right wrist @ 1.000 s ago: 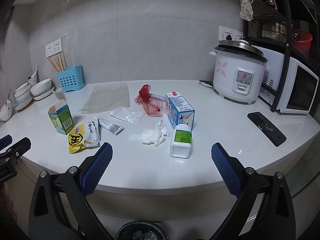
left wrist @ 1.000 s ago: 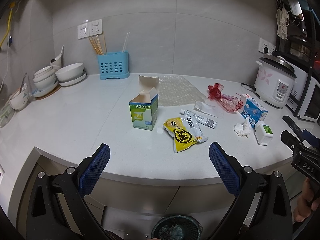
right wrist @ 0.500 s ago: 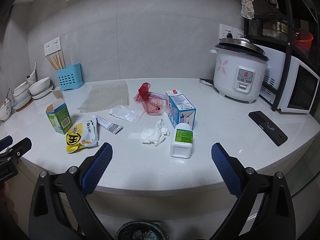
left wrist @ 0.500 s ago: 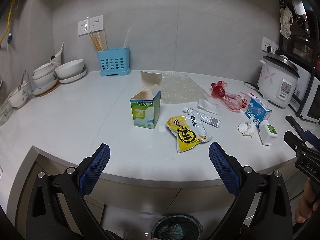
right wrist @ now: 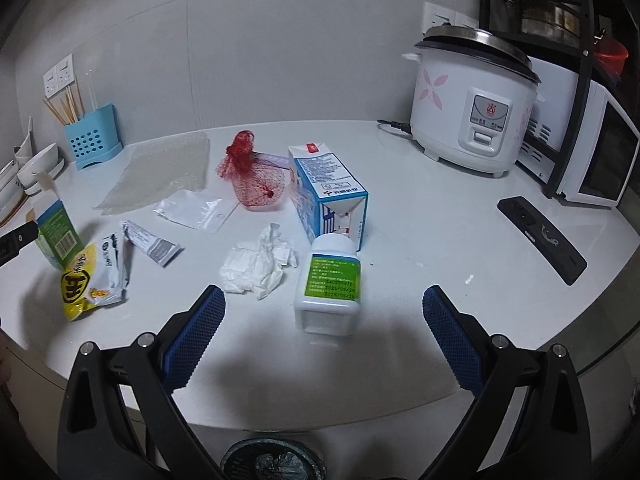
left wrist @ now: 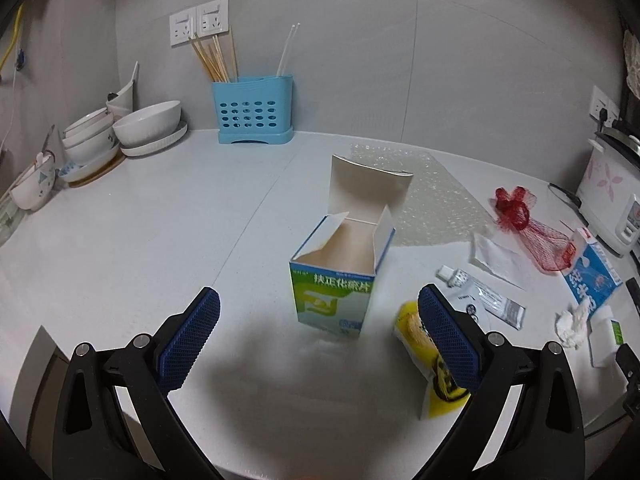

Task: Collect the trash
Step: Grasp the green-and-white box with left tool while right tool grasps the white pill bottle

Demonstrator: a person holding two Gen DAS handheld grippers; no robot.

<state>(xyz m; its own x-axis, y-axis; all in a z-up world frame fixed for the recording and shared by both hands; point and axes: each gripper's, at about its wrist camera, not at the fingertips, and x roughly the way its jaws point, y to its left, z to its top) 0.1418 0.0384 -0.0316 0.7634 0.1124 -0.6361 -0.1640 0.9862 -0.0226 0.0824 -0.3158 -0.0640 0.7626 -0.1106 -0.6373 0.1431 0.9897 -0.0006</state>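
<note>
- White countertop carries the litter, spread across the middle band of both views, with a dark bin showing at the bottom edge of the right wrist view, seemingly below the counter's front edge so that trash can be dropped into it.
- Left gripper sits low in its frame with jaws wide apart and nothing between them; the open green-and-white carton stands upright just beyond, centred in the gap, which suggests it is the piece being lined up for a grasp.
- Yellow snack wrapper lies flat at lower right of that view, partly hidden behind the right-hand finger.
- Right gripper is likewise spread wide and empty; the white bottle with a green label lies on its side just ahead of the gap, so it looks the likeliest pick.
- Crumpled tissue rests just left of the bottle, a blue milk carton just behind it.
- Red mesh bag lies above centre, near the carton.
</note>
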